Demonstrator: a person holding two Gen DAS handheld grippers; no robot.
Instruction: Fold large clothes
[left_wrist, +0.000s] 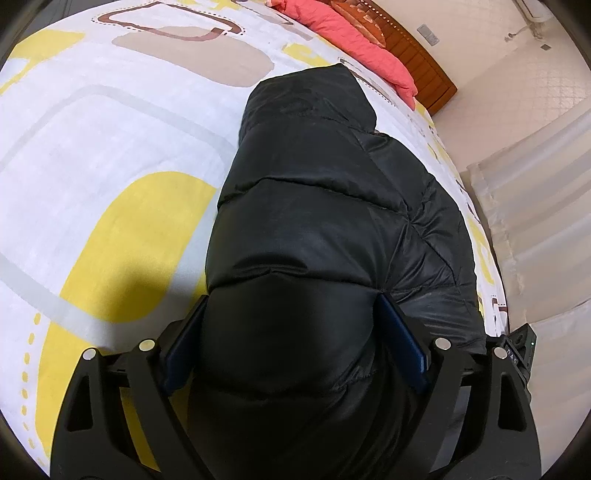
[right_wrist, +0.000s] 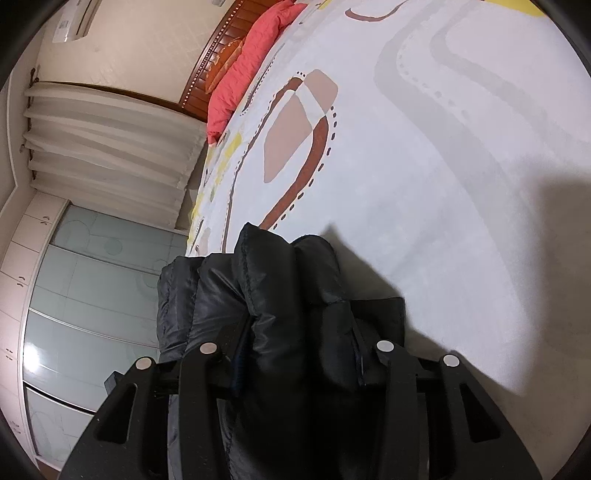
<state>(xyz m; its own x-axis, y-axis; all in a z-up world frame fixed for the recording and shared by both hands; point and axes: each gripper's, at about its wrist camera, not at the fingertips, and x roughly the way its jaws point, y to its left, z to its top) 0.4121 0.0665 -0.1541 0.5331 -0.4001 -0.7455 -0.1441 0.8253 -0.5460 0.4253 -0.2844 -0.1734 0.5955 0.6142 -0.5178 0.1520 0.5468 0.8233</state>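
On the bed: everything below is placed relative to the black quilted puffer jacket.

Bedspread: a large white quilted cover (left_wrist: 110, 155) with yellow, beige, grey and brown curved shapes, spread under the jacket and reaching well beyond it on every visible side.

Jacket: a black quilted puffer jacket (left_wrist: 314, 206), shiny and thick, lying on the bedspread near the bed's edge; in the left wrist view it runs lengthwise away from the camera, with its narrower far end towards the pillow.

Curtain: pale pleated fabric (right_wrist: 110, 147) hanging beside the bed, past the jacket's edge-side.

Cabinet doors: frosted pale-green glass panels (right_wrist: 85, 295) beyond the jacket's near end in the right wrist view.

Pillow: a coral-red quilted pillow (left_wrist: 354, 40) at the head of the bed, well apart from the jacket's far end.

Headboard: brown slatted wood (left_wrist: 421, 59) just behind the pillow, farther from the jacket.

Left gripper: black tongs with blue pads (left_wrist: 291, 339) standing wide, a puffed near section of the jacket filling the gap between them and both pads against its sides, so it is clamped on the jacket.

Right gripper: black tongs (right_wrist: 299, 350) narrowed onto a bunched stack of folded jacket layers, the fabric bulging between and above the fingers; it is grasping the jacket.
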